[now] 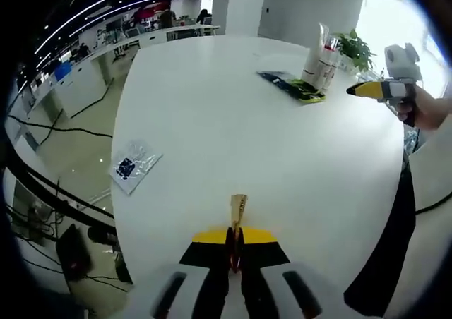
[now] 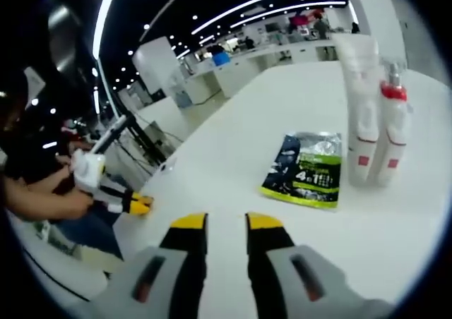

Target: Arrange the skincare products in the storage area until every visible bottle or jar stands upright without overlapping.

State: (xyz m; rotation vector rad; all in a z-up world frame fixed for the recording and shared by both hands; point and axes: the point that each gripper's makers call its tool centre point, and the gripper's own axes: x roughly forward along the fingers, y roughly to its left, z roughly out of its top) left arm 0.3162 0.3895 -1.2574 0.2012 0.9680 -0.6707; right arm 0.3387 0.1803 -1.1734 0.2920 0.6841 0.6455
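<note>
Two white bottles stand upright side by side at the far right of the round white table (image 1: 233,135): a tall tube (image 2: 360,107) and a pump bottle (image 2: 392,132) with red trim; the pair (image 1: 319,63) also shows from the left gripper view. A green-and-black sachet (image 2: 307,167) (image 1: 293,86) lies flat just in front of them. My right gripper (image 2: 226,224) is open, with nothing between its jaws, a short way before the sachet; it shows as a yellow tip (image 1: 367,88) beside the bottles. My left gripper (image 1: 237,224) is shut over the table's near edge, far from the bottles, and appears as (image 2: 135,205).
A small clear packet (image 1: 133,165) lies near the table's left edge. A potted plant (image 1: 353,49) stands behind the bottles. A person's hand (image 1: 422,111) holds the right gripper. Desks and floor cables lie beyond the table on the left.
</note>
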